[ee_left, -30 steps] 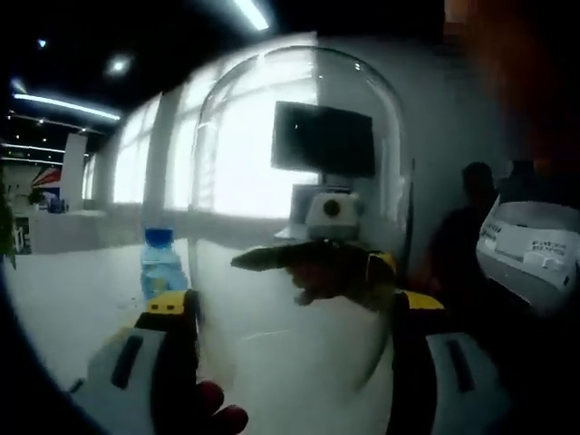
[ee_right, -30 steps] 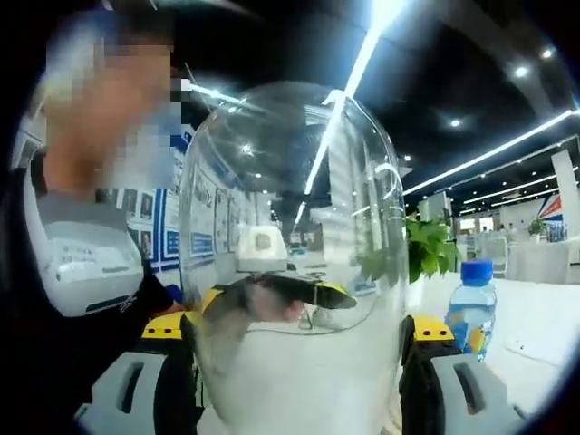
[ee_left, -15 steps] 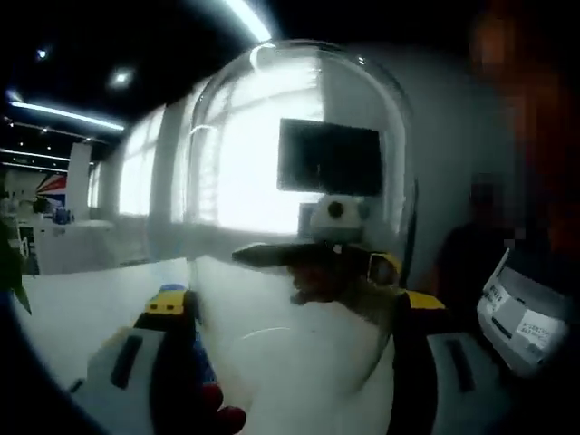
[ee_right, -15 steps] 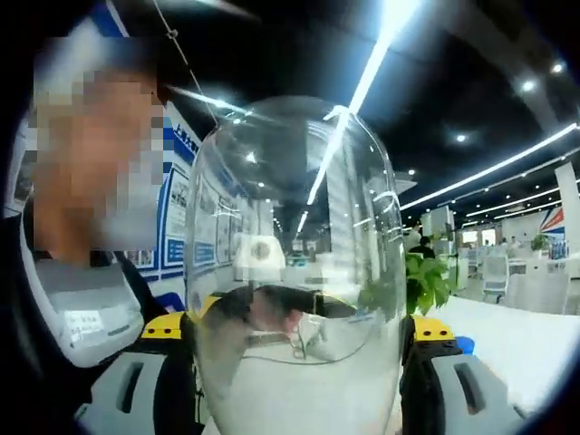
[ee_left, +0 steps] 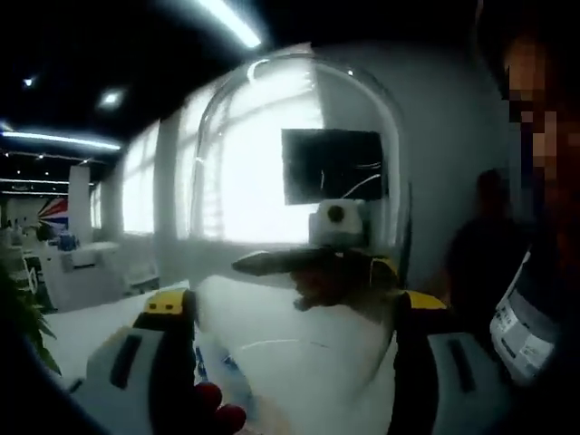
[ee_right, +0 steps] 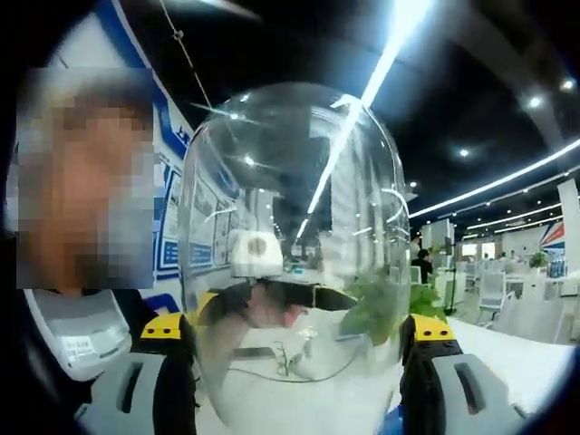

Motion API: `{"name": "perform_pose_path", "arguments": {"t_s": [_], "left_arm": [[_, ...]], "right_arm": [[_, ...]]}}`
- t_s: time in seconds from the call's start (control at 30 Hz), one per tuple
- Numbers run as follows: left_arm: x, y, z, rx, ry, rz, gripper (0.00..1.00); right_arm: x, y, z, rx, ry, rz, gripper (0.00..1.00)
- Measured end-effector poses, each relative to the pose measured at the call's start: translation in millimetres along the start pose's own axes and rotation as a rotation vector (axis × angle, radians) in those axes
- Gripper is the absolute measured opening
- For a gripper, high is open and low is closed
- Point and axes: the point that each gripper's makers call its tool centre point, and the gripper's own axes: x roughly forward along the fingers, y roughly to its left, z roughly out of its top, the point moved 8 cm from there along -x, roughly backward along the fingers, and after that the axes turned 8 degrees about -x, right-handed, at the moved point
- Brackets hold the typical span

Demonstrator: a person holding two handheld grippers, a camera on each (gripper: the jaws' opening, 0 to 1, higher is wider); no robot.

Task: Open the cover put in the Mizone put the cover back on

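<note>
A: What have we got on the cover (ee_left: 299, 181)?

B: Clear glass dome, rounded top, tall straight walls. We see it upright between the jaws of the left hand-held gripper (ee_left: 294, 313), both jaws pressed against its sides, so closed onto it.

A: And the right hand-held gripper (ee_right: 297, 331)?

B: Same, we see its jaws tight on either side of the cover (ee_right: 290, 245). Through the glass we see the opposite gripper on the far side of the cover in each view.

A: The Mizone?

B: We see a blurred bit of bottle with blue print (ee_left: 222, 376) low down at the cover's base, by the left jaw, and a blue cap (ee_right: 391, 422) just below the cover by the right jaw. Can't tell if it's touching.

A: Anything else?

B: White bench (ee_left: 100, 313) behind the cover, green plant (ee_right: 385, 304) showing through the glass, a person (ee_right: 72, 308) left of the cover.
</note>
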Motion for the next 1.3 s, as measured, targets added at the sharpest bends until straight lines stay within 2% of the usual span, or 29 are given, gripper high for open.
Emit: {"name": "perform_pose_path", "arguments": {"t_s": [0.27, 0.53, 0.77, 0.97, 1.07, 1.3], "left_arm": [[15.3, 33.1, 12.1, -0.012, -0.032, -0.017, 0.76], [23.0, 64.4, 9.6, 0.015, -0.038, -0.04, 0.76], [33.4, 90.3, -14.9, -0.037, -0.015, -0.053, 0.76], [38.4, 100.9, -38.8, -0.072, 0.006, -0.057, 0.76], [38.9, 105.1, -48.6, -0.1, 0.005, -0.057, 0.76], [36.0, 111.8, -62.6, -0.086, 0.005, -0.057, 0.76]], "right_arm": [[4.4, -38.5, 6.8, 0.004, -0.003, -0.022, 0.88], [10.7, -61.8, -7.2, -0.002, 0.03, -0.031, 0.88], [8.8, -77.6, -28.1, 0.01, 0.087, -0.052, 0.88], [6.3, -85.6, -52.3, 0.037, 0.135, -0.05, 0.88], [5.0, -86.8, -62.8, 0.063, 0.139, -0.055, 0.88], [6.5, -87.0, -78.5, 0.056, 0.15, -0.048, 0.88]]}}
